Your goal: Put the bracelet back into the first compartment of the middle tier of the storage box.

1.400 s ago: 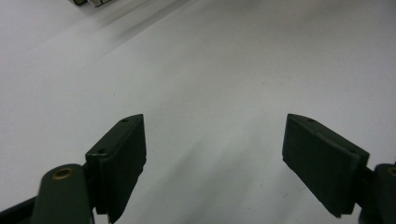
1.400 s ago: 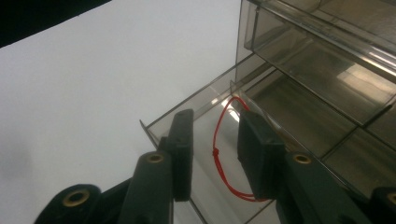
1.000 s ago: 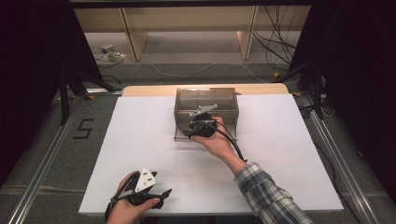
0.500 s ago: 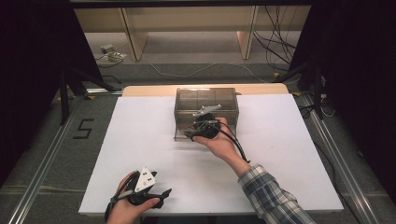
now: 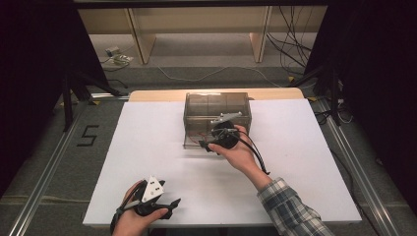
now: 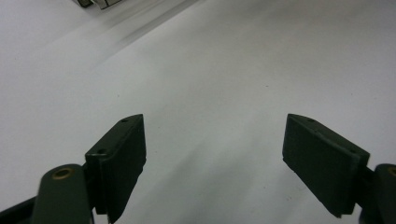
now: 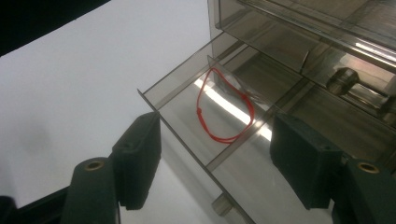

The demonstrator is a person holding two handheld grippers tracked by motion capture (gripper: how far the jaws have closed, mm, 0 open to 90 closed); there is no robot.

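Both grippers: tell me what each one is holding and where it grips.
Nothing is held. The left gripper is open over bare table. The right gripper is open at the pulled-out drawer, above a red string loop.

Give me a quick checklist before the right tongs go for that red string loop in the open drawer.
1. Drawer of the clear organizer box pulled out: ok.
2. Red string loop lying in plain sight in the drawer: ok.
3. Right tongs open, nothing between the jaws: ok.
4. Right tongs centred over the loop: not ok; they hover at the drawer's near edge, loop farther in.
5. Left tongs open and parked apart at the table's near edge: ok.
6. Loop free of the drawer divider: cannot tell.
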